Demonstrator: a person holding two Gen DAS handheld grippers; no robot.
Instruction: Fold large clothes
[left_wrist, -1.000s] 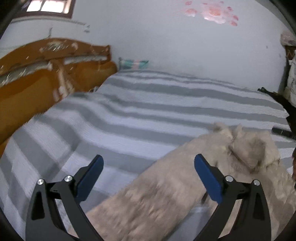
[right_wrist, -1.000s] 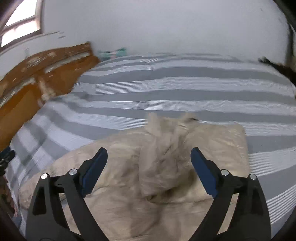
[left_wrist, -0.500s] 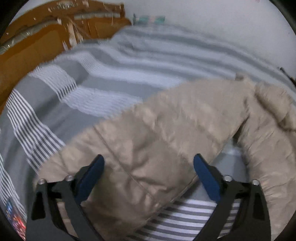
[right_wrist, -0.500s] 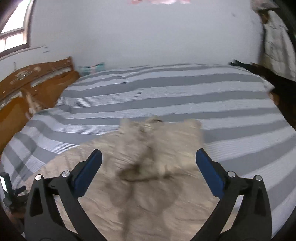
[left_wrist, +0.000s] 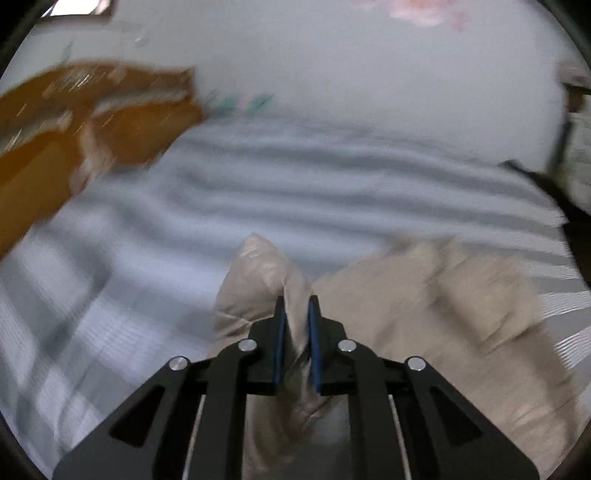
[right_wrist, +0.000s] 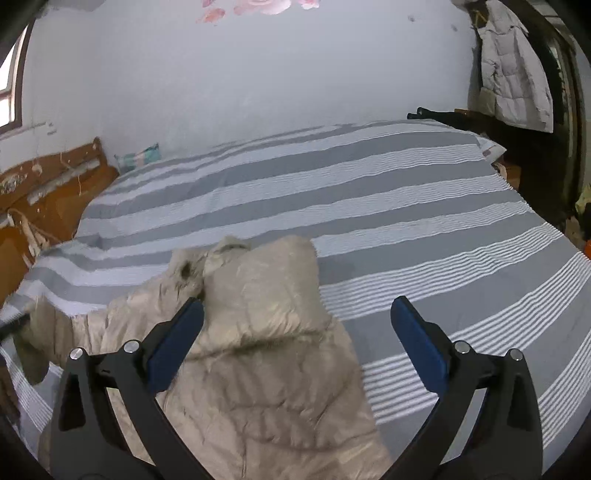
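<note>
Beige padded coat (right_wrist: 266, 387) lies spread on the bed (right_wrist: 406, 229), toward its near edge and left of the middle, on a sheet striped grey and white. Its furry hood (right_wrist: 258, 291) is folded over the body of the coat and points toward the far edge by the wall. One sleeve (left_wrist: 258, 280) at the coat's left side is bunched up and raised off the sheet.

The left claw (left_wrist: 295, 332) is clamped tight on that sleeve: its two blue pads stand nearly together with a fold of pale fabric pinched between them, and more cloth hangs below. The left wrist view is blurred, so the sheet's stripes smear there.

The right claw (right_wrist: 295, 339) is spread wide, its blue pads well apart, and it grips nothing. It hangs above the coat's right side; the left pad appears over the hood's edge, the right one over bare striped sheet.

At the bed's left end stands a worn orange-brown wooden headboard (right_wrist: 44, 192), with a small teal patterned pillow (right_wrist: 138, 158) by the far left corner. A pale quilted jacket (right_wrist: 517, 70) hangs on dark furniture beyond the far right corner. Pink flower decals (right_wrist: 258, 7) sit high on the wall.
</note>
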